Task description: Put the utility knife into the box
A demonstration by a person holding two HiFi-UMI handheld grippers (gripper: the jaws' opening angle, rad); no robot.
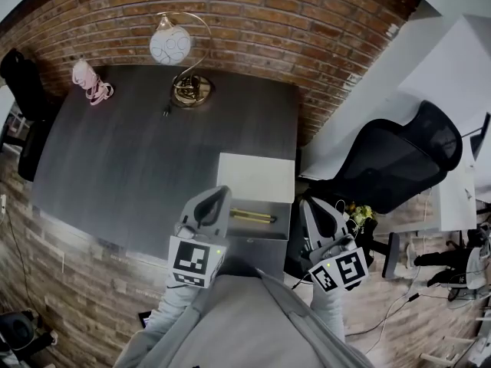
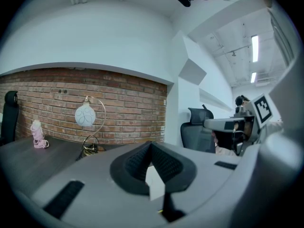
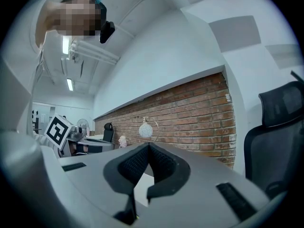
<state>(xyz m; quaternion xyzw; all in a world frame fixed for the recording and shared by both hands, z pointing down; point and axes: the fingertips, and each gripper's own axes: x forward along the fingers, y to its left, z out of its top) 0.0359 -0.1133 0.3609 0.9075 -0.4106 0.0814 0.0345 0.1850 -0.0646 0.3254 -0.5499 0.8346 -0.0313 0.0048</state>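
detail on utility knife (image 1: 253,216) too small to read: only a thin yellowish bar lying crosswise inside open white box (image 1: 265,230), lid raised behind it, by right front corner of dark table (image 1: 115,167). box's near left corner hidden behind left gripper (image 1: 218,198). knife out of sight in both gripper views, only a pale sliver below the pads. left gripper low over table, just left of box, tipped slightly downward, jaws closed together on nothing. right gripper (image 1: 312,205) level, just right of box, beyond table's edge, jaws likewise pressed together, empty. grey sleeves (image 1: 165,317) cut off at bottom.
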